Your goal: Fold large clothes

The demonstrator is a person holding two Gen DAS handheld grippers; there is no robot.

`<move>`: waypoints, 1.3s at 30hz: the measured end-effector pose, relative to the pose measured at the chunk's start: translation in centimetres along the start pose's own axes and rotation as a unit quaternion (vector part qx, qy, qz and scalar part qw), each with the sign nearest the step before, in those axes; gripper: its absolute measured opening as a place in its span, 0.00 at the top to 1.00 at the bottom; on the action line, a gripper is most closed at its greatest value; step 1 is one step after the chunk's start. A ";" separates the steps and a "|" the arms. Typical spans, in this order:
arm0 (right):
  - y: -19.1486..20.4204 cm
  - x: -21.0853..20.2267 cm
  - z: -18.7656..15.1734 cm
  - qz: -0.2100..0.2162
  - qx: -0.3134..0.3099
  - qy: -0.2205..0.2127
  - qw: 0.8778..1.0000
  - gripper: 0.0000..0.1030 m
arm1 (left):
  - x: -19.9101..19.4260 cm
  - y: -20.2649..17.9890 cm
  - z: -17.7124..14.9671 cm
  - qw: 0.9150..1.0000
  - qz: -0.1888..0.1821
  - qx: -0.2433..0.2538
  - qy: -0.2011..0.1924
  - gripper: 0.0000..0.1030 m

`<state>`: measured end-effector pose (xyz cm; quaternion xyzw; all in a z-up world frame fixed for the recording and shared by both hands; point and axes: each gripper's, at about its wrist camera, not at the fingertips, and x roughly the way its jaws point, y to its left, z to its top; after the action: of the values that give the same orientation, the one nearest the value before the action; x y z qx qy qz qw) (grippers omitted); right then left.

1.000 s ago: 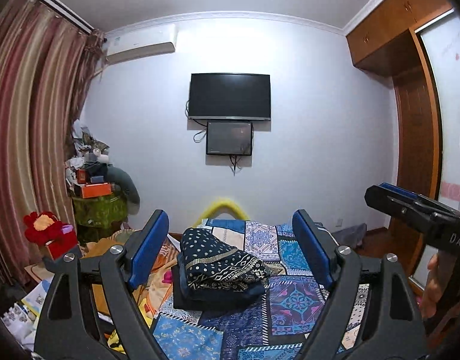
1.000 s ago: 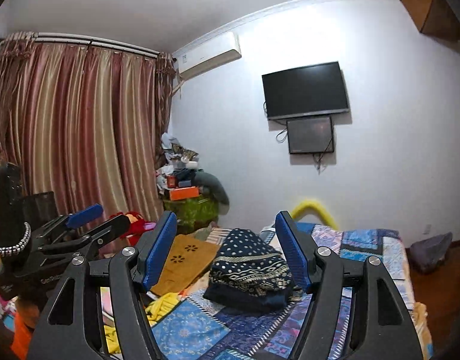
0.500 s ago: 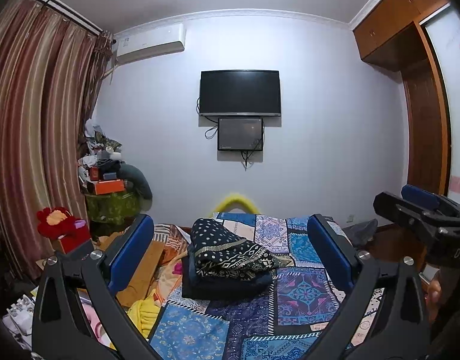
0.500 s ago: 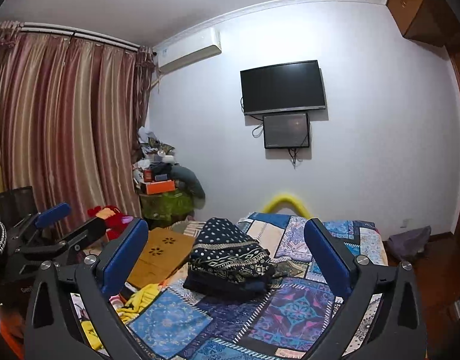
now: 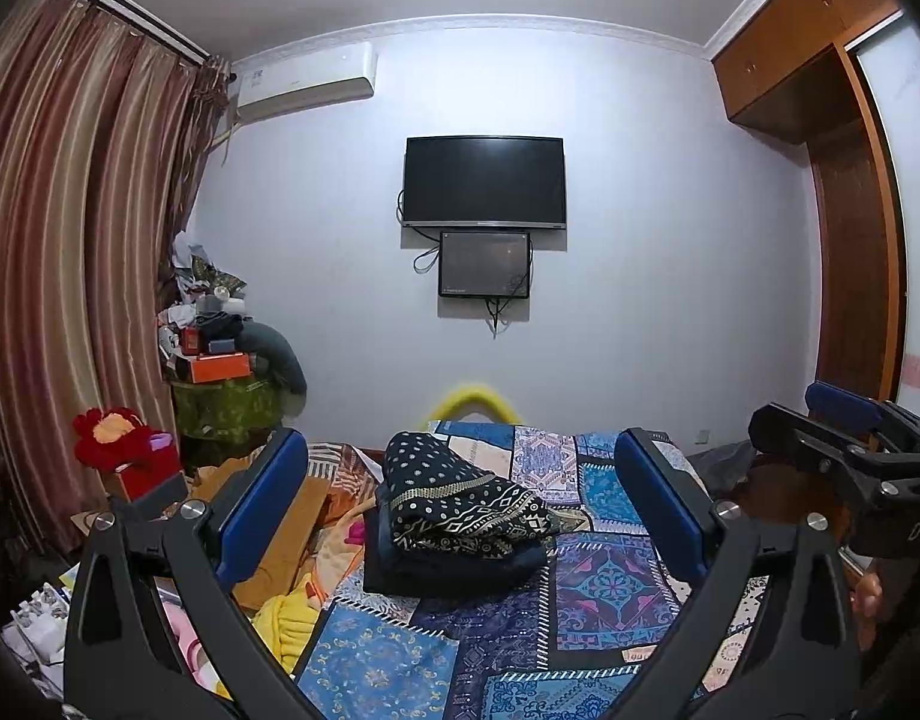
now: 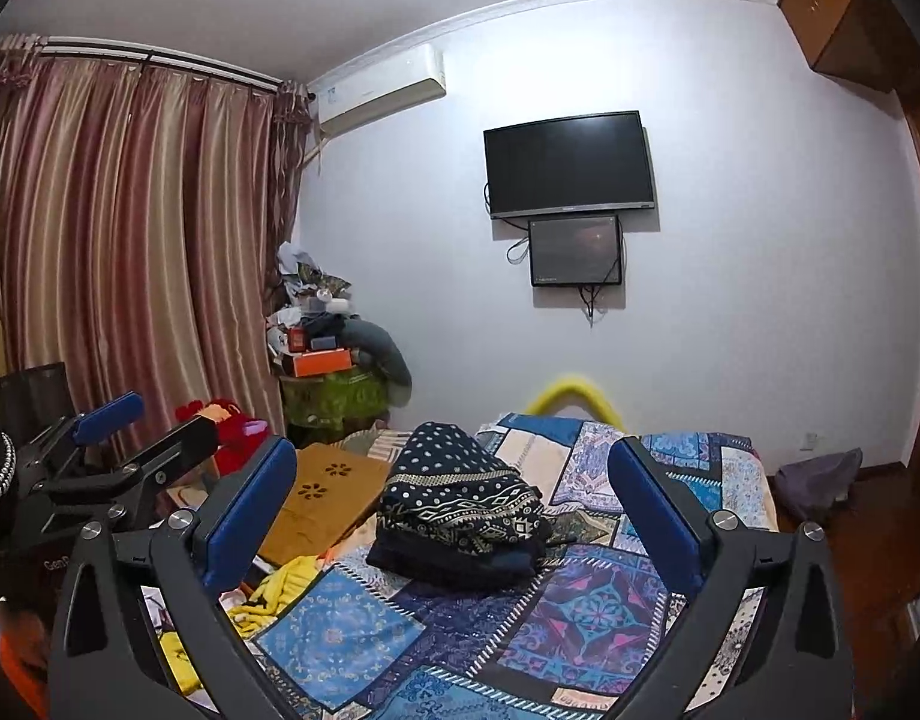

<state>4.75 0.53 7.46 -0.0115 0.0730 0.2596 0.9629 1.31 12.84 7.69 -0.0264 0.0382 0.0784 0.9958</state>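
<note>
A folded dark navy garment (image 5: 454, 516) with white dots and a geometric border lies on the bed's patchwork quilt (image 5: 604, 594). My left gripper (image 5: 459, 444) is held level in front of it, open wide, with nothing touching its blue pads. My right gripper (image 6: 451, 450) is likewise open and short of the same folded garment (image 6: 460, 510). Each gripper also shows in the other's view: the right gripper (image 5: 811, 414) at the right edge, the left gripper (image 6: 154, 426) at the left edge.
Loose clothes lie along the bed's left side: a yellow garment (image 5: 286, 624) and a brown piece (image 6: 328, 492). A red plush toy (image 5: 112, 438) and a cluttered green cabinet (image 5: 226, 402) stand by the curtains. A wardrobe (image 5: 850, 270) lines the right wall.
Both grippers' jaws have spread wider. Both views have shifted a little, with the garment still centred between the fingers.
</note>
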 end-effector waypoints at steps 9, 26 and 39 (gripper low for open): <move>-0.4 -0.1 0.0 -0.001 0.005 0.007 1.000 0.00 | 0.6 -0.1 -0.4 1.000 0.001 -0.001 0.008 0.00; -0.8 -0.3 0.2 -0.005 0.009 0.013 1.000 0.00 | 1.3 -0.3 -1.1 1.000 -0.010 -0.001 0.017 0.00; -0.8 0.0 0.2 -0.004 0.008 0.018 1.000 0.00 | 1.8 0.5 -1.4 1.000 -0.015 -0.011 0.024 0.00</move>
<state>5.18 -0.18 7.63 -0.0086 0.0923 0.2546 0.9626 2.93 13.49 6.17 -0.0398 0.0612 0.0632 0.9953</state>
